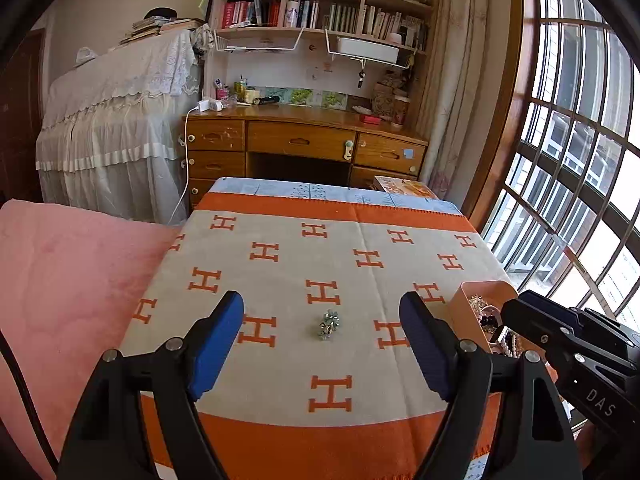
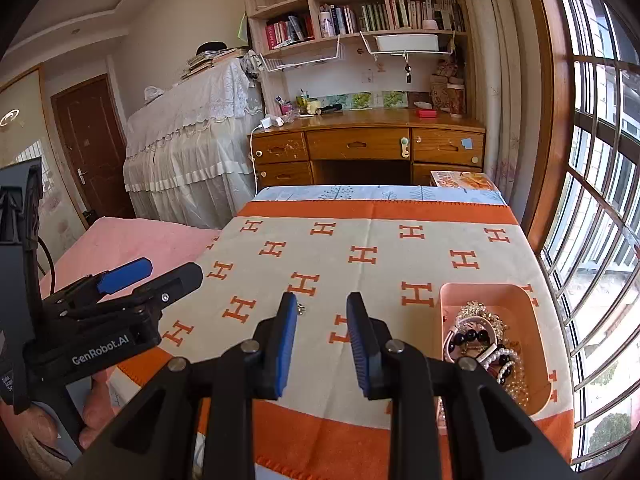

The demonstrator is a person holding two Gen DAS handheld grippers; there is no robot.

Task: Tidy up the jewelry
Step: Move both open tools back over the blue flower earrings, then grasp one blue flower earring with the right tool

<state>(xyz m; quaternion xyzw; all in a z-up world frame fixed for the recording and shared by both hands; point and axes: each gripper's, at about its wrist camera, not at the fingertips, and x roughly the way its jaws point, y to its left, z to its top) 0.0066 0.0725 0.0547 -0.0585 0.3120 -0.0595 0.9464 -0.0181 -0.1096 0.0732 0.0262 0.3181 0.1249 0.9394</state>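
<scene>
A small green-and-silver jewel piece (image 1: 329, 325) lies on the cream and orange H-patterned cloth (image 1: 320, 248). My left gripper (image 1: 321, 302) hovers above it, open wide, with nothing touching its blue pads. A pink box (image 1: 464, 304) at the right holds beads and pearl strings (image 1: 486, 316). In the right wrist view my right gripper (image 2: 322, 304) stands partly open with nothing between its pads. The jewel piece (image 2: 301, 309) peeks out beside its left finger. The pink box (image 2: 492, 298) with its bracelets (image 2: 480, 336) sits to its right. The left gripper (image 2: 172, 270) is at the left.
Pink bedding (image 1: 60, 280) adjoins the table on the left. A wooden desk (image 1: 300, 140) with bookshelves stands behind, beside lace-covered furniture (image 1: 112, 120). A barred window (image 1: 580, 160) runs along the right. The right gripper's body (image 1: 560, 340) crowds the box. A hand (image 2: 96, 408) holds the left gripper.
</scene>
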